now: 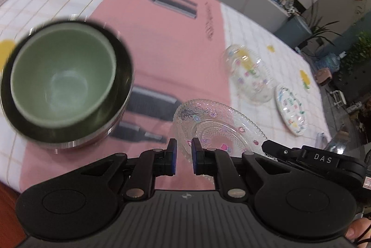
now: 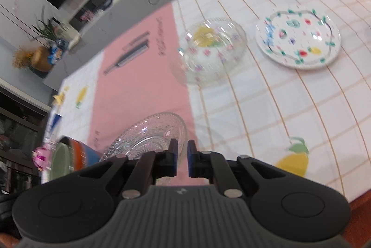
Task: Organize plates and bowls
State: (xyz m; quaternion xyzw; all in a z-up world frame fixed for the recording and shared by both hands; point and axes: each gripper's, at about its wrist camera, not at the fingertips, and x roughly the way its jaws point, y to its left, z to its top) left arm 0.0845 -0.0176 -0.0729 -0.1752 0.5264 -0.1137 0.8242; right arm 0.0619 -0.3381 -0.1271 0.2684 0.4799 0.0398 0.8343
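Gripping nothing that can be confirmed, the left gripper [image 1: 183, 156] shows its blue-padded jaws narrowly parted around the near rim of the glass plate [image 1: 218, 125]; whether the pads actually pinch the rim cannot be told. The right gripper [image 2: 182, 158] likewise stands slightly parted, just beside the same plate [image 2: 148, 139], holding nothing visible.

Judged step: lifting this plate for stacking. It is best done by seating both pads fully over the rim and closing squarely, since thin patterned glass may slip or tip.

The plate is round, so it has no long axis; it appears tilted, its hollow facing up and away from the left gripper.

Left of the plate sits the green bowl [image 1: 62, 78], nested in a dark bowl [image 1: 69, 125]. Beyond the plate lie a glass bowl [image 1: 249, 75] and a painted plate [image 1: 291, 110], well apart, all on the checked tablecloth [image 2: 266, 113].
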